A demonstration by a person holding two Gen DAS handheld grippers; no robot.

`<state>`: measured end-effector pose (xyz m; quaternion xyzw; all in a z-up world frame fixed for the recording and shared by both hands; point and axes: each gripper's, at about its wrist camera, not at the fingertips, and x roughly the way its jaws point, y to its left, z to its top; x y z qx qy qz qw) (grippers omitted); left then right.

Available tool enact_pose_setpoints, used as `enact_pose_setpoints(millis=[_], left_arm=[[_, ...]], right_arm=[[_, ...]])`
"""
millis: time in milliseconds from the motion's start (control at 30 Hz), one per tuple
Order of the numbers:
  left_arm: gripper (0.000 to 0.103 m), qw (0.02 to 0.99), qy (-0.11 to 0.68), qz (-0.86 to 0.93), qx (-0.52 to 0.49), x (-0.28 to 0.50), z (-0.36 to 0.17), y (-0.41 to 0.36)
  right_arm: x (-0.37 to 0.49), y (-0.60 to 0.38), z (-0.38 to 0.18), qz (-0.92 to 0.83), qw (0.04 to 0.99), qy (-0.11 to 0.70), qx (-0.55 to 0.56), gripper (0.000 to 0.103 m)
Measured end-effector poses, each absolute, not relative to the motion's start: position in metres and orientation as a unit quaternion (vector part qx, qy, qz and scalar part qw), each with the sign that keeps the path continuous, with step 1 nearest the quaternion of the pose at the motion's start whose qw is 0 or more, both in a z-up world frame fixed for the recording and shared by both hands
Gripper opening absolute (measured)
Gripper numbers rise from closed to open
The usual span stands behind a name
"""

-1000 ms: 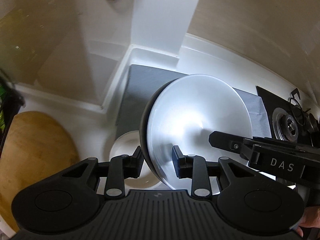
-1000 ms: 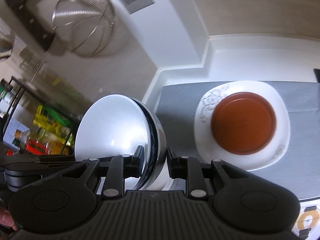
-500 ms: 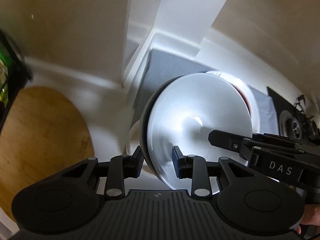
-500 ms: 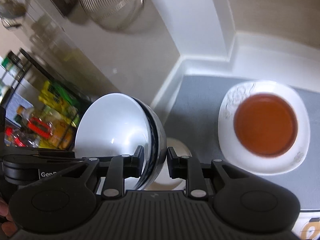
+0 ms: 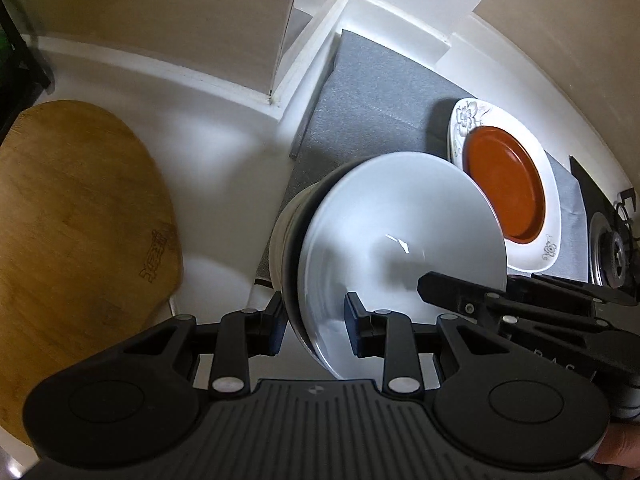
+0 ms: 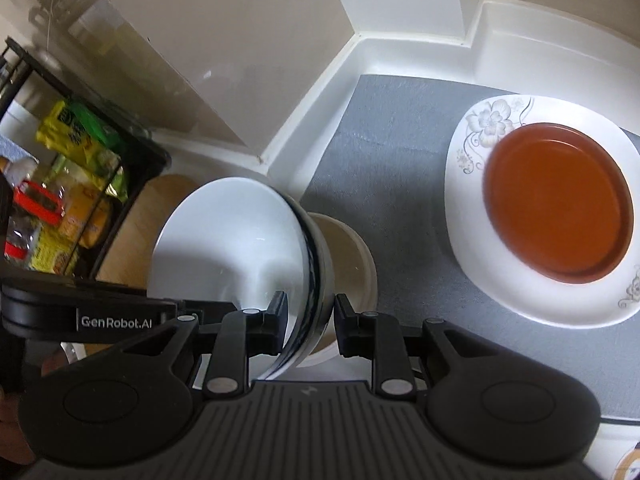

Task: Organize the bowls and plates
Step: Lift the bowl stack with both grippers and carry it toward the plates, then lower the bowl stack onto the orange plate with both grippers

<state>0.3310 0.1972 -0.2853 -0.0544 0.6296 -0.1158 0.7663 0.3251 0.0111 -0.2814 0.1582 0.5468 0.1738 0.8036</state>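
Note:
Both grippers hold one large bowl (image 5: 400,232), white inside with a dark outside, by opposite sides of its rim. My left gripper (image 5: 316,320) is shut on the rim, and so is my right gripper (image 6: 308,320). The bowl (image 6: 228,236) hangs just above a smaller cream bowl (image 6: 352,256) that stands at the near left edge of a grey mat (image 6: 384,140); the cream bowl's rim also shows in the left wrist view (image 5: 280,236). A red-brown plate (image 6: 560,204) lies on a white flowered plate (image 6: 480,128) on the mat to the right.
A wooden cutting board (image 5: 76,240) lies on the white counter at left. A black rack with food packets (image 6: 60,184) stands far left. A gas hob (image 5: 608,240) sits right of the mat. Walls and a white ledge close the back.
Both grippers have carried the large bowl lower and closer over the cream bowl. The stacked plates now show clear of the bowl in the left wrist view.

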Motion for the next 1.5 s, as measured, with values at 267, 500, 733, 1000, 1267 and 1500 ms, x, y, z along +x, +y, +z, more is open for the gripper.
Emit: enact_pose_setpoints(millis=[267,500,733,1000,1267,1500], left_arm=[[0.032,0.757,0.64,-0.111,-0.062,0.338,-0.299,0.198],[0.032,0.755,0.642,-0.116,-0.065,0.342,-0.303,0.202],[0.03,0.751,0.643,-0.127,-0.077,0.344,-0.3,0.211],[0.029,0.776,0.612,-0.136,-0.067,0.347,-0.282,0.218],[0.028,0.769,0.623,-0.123,-0.068,0.359,-0.295,0.223],[0.034,0.755,0.639,-0.119,-0.086,0.363,-0.31,0.227]], right_arm=[[0.331,0.023,-0.29,0.183,0.8,0.56,0.109,0.027],[0.334,0.033,-0.293,0.186,0.804,0.562,0.057,0.03],[0.341,0.032,-0.293,0.188,0.799,0.57,0.041,0.034],[0.344,0.015,-0.274,0.201,0.796,0.564,0.087,0.035],[0.357,0.01,-0.272,0.211,0.8,0.556,0.081,0.013],[0.356,0.005,-0.276,0.213,0.799,0.554,0.098,0.014]])
